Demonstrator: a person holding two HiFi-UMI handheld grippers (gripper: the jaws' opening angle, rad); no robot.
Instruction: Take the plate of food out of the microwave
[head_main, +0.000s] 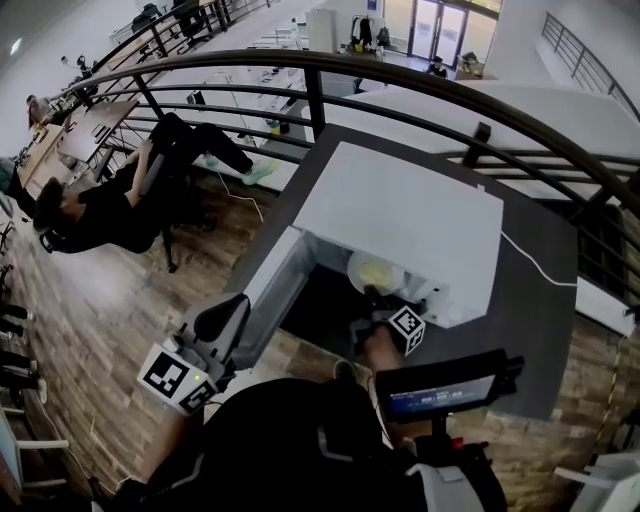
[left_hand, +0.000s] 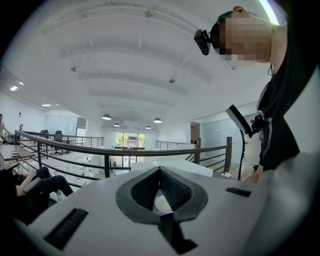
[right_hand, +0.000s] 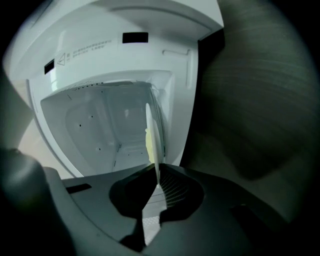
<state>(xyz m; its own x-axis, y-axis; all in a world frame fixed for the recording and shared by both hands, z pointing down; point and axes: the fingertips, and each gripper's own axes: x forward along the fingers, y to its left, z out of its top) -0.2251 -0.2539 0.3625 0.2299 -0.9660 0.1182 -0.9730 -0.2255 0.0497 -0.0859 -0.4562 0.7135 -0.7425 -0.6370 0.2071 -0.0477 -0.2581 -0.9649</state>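
Plate of food (head_main: 375, 272) at mouth of open microwave (head_main: 400, 225), lying level, near rim clamped edge-on in right gripper (right_hand: 157, 175). Door (head_main: 275, 290) swung left. Left gripper (left_hand: 160, 172) closed, empty, aimed toward railing (left_hand: 125, 152).

**Microwave (head_main: 400, 225):** white box-type unit, standing on a dark counter (head_main: 540, 330). Its door (head_main: 272, 292) is swung fully open at the unit's left side. The cavity (right_hand: 100, 125) is white, with small holes in its walls.

**Plate (head_main: 375, 272):** white, round and thin-rimmed. It sits at the mouth of the microwave cavity, toward its right wall, partly under the top edge. It lies face up in the head view and shows edge-on in the right gripper view. The near rim is clamped between the pads of the right tool (right_hand: 156, 175).

**Food (right_hand: 148, 142):** pale yellow, on the plate's upper face.
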